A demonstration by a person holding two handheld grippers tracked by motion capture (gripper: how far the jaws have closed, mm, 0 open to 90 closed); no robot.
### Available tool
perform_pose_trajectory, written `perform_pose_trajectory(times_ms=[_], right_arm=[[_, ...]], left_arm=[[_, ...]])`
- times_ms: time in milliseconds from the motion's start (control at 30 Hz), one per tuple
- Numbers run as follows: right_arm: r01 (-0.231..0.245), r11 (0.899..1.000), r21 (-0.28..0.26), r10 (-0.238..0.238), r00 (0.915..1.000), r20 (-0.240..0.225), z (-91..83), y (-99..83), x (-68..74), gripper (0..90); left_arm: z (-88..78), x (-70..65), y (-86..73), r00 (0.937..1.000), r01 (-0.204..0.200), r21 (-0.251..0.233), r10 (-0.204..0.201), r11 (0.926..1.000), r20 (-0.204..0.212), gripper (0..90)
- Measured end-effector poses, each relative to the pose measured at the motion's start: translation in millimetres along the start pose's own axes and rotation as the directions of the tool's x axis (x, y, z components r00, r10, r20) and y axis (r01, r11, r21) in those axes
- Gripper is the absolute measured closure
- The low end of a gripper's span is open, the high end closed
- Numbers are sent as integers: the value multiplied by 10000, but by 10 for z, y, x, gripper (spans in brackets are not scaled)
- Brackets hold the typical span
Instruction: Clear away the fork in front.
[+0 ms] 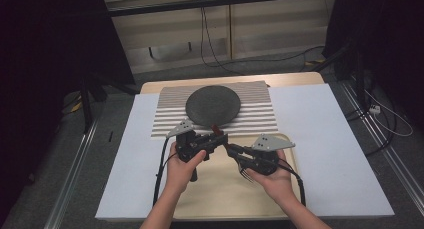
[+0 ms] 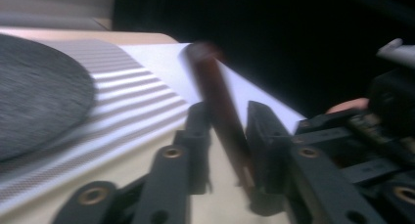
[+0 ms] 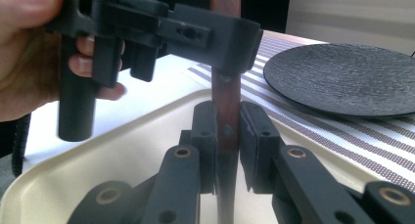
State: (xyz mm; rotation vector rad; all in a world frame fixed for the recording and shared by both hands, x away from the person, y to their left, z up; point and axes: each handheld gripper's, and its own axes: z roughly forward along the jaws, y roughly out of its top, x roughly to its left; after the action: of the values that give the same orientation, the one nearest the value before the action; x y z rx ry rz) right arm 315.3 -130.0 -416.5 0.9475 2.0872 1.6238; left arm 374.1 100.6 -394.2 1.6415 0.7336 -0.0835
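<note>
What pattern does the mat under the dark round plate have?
The mat has thin grey and white stripes, clearest in the high view.

1. The surface is a light wooden top, bare only along its far edge.
2. A white sheet lies directly on it and covers most of it.
3. A striped mat lies on the far side of that sheet.
4. A cream tray lies just near of the mat, touching its near edge.
5. A dark round plate rests at the mat's middle.
</note>
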Motion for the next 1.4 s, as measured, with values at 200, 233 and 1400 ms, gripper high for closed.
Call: perform_pose_trajectory(times_ms=[200, 233, 1400], right_arm=[[-85, 9999, -58, 85, 9999, -86, 52, -12, 21, 764], [-61, 10000, -46, 60, 9999, -91, 46, -8, 23, 736], [-598, 9977, -331, 631, 9917, 1122, -412, -76, -358, 261]], left_arm=[[-32, 14, 30, 9993, 369, 137, -371, 9992, 108, 800], [-41, 17, 35, 9987, 472, 105, -474, 9988, 182, 801], [-721, 184, 219, 9969, 784, 1337, -776, 9879, -111, 807]])
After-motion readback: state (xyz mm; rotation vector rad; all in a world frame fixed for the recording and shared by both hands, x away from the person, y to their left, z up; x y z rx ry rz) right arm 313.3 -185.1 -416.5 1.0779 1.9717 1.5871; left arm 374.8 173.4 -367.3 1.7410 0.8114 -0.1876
